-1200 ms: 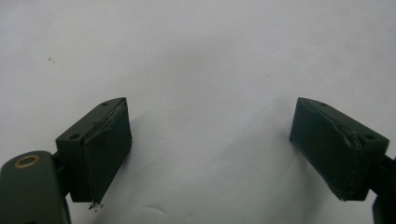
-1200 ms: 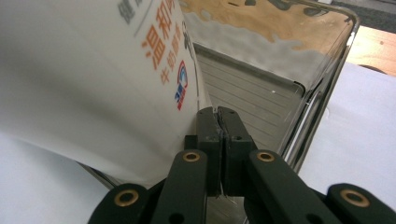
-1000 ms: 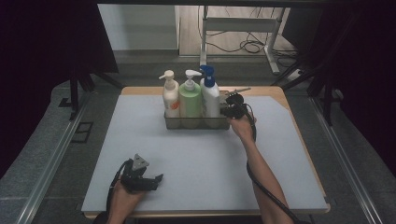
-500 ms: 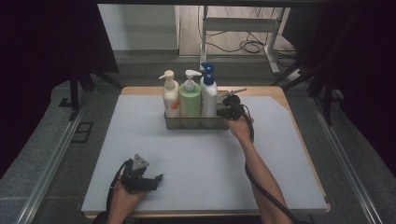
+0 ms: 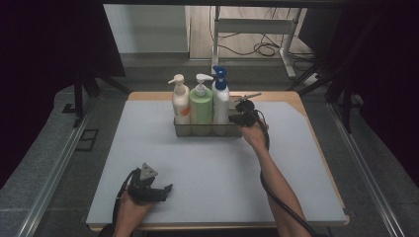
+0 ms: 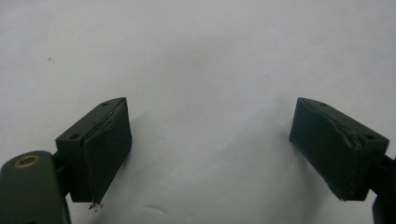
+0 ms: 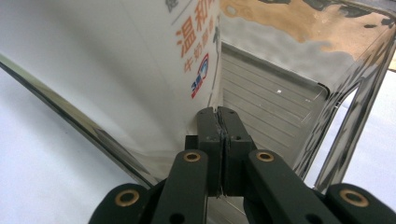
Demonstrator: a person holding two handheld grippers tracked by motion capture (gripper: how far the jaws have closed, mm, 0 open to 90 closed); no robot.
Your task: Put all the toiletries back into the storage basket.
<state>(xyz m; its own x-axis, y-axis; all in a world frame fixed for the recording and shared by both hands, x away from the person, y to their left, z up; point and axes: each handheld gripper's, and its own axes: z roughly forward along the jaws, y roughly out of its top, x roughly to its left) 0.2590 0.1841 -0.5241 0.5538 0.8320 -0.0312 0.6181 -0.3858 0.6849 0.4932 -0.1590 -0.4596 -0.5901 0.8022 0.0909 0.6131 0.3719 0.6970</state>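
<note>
Step in hand: right gripper (image 5: 240,117) sits at the right end of the clear caddy (image 5: 197,129), jaws together; in the right gripper view the tips (image 7: 219,122) meet inside the tray beside the white bottle, possibly pinching the thin end wall, which cannot be told for sure
Next move, as judged: if the wall is caught, a steady pull or slide of the caddy, kept low so the three tall bottles do not tip; if not, the jaws need to part and reseat over the rim
Caddy: transparent plastic, rectangular, glossy and reflective, ribbed floor; stands at 12 o'clock on the mat, near the far edge
White bottle, blue pump (image 5: 220,101): smooth tall cylinder, orange print on its label; at the 3 o'clock end of the caddy, just beside the right gripper
Green bottle (image 5: 201,104): pale matte green, white pump; middle of the caddy
Cream bottle (image 5: 181,100): off-white, white pump; 9 o'clock end
Left gripper (image 5: 148,187): rests at 7 o'clock on the mat, well apart from the caddy; jaws wide apart, nothing between them
Mat (image 5: 207,187): pale grey, flat, faintly textured sheet
Table (image 5: 296,101): light wood, showing past the mat's edges
</note>
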